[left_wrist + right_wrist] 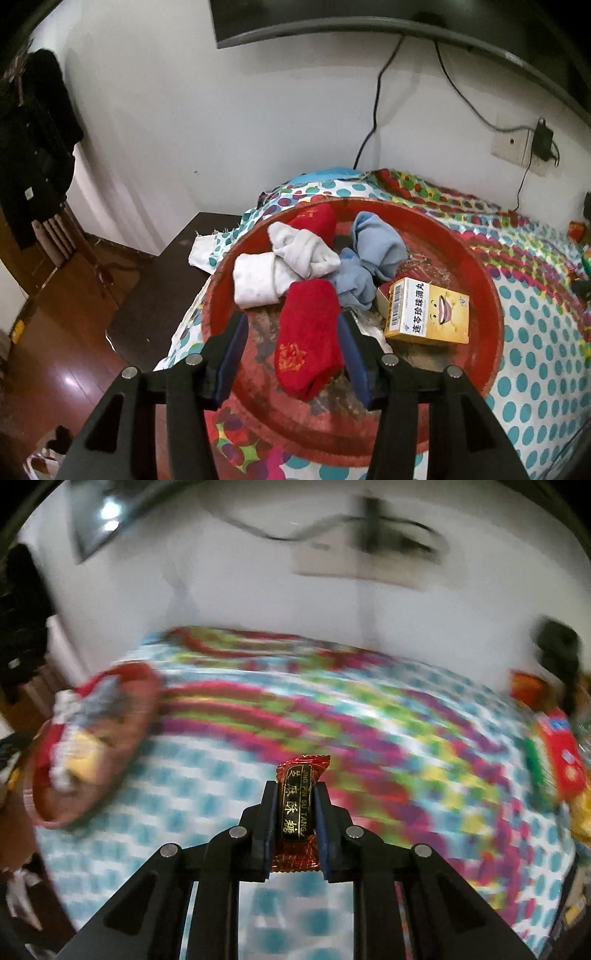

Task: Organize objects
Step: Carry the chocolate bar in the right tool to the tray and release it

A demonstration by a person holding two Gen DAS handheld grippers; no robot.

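Right wrist view: right tool clamped on a red candy; left tool spread apart above a red sock.

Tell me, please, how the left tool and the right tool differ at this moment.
The left tool is open, its pads either side of a red sock in the red tray; the right tool is shut on a wrapped candy, above the dotted cloth. Both have blue pads.

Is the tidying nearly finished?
Partly. The round red tray already holds white, blue and red socks and a yellow box. The right gripper is shut on a red-wrapped candy. The open left gripper straddles a red sock. Snack packets remain out.
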